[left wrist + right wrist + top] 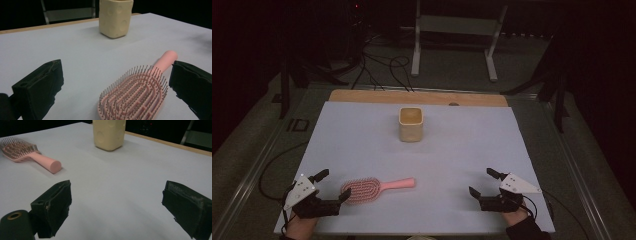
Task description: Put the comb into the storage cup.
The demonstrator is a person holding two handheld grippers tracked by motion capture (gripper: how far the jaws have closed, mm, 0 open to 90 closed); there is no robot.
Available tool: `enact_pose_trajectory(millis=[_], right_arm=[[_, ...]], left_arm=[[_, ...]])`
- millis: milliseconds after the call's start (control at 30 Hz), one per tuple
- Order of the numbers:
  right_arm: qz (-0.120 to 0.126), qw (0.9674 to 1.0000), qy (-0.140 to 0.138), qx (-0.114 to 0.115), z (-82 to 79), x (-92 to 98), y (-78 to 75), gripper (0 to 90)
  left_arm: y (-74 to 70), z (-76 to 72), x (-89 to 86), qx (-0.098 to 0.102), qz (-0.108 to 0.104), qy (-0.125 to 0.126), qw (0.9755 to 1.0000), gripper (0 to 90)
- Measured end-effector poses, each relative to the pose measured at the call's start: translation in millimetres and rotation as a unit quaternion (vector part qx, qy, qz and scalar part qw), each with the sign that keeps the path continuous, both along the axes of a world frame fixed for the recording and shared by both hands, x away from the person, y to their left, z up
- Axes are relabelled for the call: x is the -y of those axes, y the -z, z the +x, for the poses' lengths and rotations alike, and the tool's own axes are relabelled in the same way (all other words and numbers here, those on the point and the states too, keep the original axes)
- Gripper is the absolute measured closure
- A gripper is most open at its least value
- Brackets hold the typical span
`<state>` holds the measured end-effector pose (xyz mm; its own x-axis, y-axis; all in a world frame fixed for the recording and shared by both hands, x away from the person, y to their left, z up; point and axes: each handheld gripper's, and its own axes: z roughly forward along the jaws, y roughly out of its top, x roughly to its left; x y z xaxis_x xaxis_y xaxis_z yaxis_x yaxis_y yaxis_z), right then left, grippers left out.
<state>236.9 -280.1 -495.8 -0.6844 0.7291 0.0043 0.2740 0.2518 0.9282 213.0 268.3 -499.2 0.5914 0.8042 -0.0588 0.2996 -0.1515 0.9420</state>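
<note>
pink hairbrush lying bristles-up near the tabletop's front edge, left of middle, cream cup toward the back edge, my left hand-held gripper wide open beside the brush head, my right hand-held gripper also wide open, both empty

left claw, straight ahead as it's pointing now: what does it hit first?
Probably the pink hairbrush: its bristled head lies just ahead of the open left claw, nearer one jaw. The cream cup stands farther back, so likely not first.

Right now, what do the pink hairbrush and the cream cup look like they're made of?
Hairbrush: likely moulded plastic, a smooth matte pink handle and thin dark-tipped bristles on a vented head. Cup: cream, matte, with shallow round dimples in the walls; perhaps ceramic or plastic, the look leaves it open.
</note>
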Motion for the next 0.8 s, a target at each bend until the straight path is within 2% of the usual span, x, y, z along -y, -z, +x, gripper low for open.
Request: enact_pose_trajectory(millis=[800], right_arm=[[0.005, 1.0, -0.001, 0.005, -0.8, -1.0, -1.0, 8.6]], left_arm=[[0.6, 0.9, 2.4, -0.005, 0.008, 0.004, 0.9999, 0.2]])
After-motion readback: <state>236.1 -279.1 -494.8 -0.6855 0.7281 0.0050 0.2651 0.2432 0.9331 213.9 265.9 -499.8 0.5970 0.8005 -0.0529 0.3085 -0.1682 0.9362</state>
